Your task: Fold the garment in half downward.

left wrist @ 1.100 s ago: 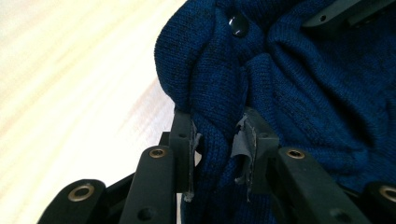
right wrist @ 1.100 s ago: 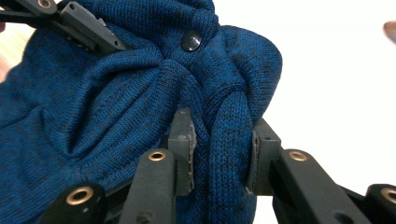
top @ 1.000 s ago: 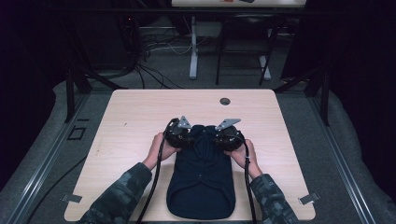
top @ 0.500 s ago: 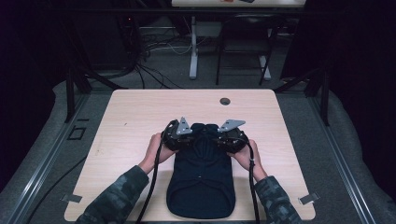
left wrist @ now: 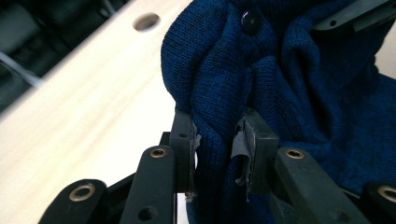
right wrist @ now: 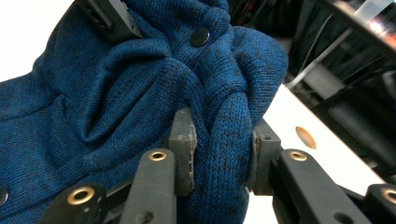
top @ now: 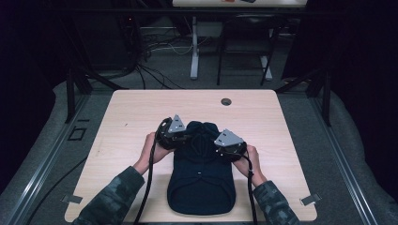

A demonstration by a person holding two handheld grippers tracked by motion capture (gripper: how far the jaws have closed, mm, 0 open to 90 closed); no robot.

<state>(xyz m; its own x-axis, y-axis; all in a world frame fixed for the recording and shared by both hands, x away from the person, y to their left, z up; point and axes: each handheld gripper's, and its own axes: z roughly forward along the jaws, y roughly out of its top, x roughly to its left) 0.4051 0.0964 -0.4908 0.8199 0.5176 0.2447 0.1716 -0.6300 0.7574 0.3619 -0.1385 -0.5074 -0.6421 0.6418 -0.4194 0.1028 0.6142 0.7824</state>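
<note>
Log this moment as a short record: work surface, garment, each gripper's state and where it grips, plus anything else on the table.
surface: light wooden table
garment: dark blue knit sweater, folded, near edge of the table, far end bunched up and raised
garment detail: dark round button near the raised fold
left gripper: shut on a fold of the sweater, at its far left corner
right gripper: shut on a fold of the sweater, at its far right corner
other: round hole near the table's far edge
</note>
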